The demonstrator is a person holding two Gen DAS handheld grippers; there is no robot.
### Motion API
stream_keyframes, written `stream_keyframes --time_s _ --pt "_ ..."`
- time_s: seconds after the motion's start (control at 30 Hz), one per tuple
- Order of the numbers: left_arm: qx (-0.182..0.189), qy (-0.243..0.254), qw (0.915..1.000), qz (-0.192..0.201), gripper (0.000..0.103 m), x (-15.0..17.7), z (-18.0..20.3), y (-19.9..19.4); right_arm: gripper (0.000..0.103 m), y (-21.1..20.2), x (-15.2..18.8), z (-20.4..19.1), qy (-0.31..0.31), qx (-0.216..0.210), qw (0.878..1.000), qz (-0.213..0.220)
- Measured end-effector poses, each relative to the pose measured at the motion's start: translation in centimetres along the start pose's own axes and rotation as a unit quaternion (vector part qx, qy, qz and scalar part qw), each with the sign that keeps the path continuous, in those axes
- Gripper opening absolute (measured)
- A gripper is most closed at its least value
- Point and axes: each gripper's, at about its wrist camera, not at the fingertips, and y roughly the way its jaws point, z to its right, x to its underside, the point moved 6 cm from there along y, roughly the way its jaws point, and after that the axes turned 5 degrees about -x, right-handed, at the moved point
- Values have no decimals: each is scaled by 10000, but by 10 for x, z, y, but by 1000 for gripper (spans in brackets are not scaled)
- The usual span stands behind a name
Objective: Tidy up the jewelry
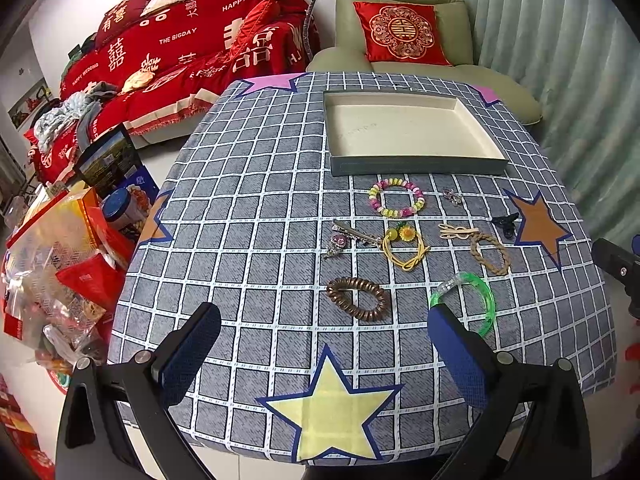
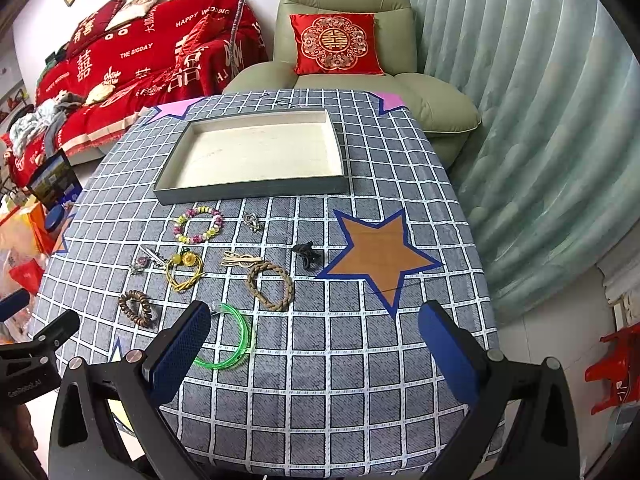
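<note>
I have both claws spread wide and holding nothing, hovering over the near edge of the tabletop (image 1: 240, 200). The empty tray (image 1: 416, 166) sits toward the far edge, and all the jewelry lies loose between it and me, so nothing is sorted yet.

Going left to right: the left claw (image 1: 324, 356) is nearest the brown coil hair tie (image 1: 357, 298). It is springy, and I judge a pinch on one side could make it squirm out or flick away. Beyond it, the silver hair clip (image 1: 352, 236) lies touching the yellow cord with the sunflower charm (image 1: 404, 246); closing on one could drag the other along. The beaded bracelet (image 1: 396, 200) sits just in front of the tray wall, so a low approach might bump the tray.

Next, the braided ring (image 2: 270, 286) touches the beige clip (image 2: 240, 260), another likely double grab. The green bangle (image 2: 228, 340) lies just beside the inner finger of the right claw (image 2: 316, 354). It looks hard and slick, so I expect it could skate on the cloth or pop out under pressure. The small silver charm (image 2: 252, 222) and black claw clip (image 2: 307, 256) are tiny and easy to miss. With both claws so close, they could collide over the middle.
</note>
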Motion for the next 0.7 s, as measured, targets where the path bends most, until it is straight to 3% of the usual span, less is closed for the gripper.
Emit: stream_keyframes --time_s 0.7 --pt "61 6 9999 109 103 -4 3 -1 103 0 -5 1 -45 -7 9999 135"
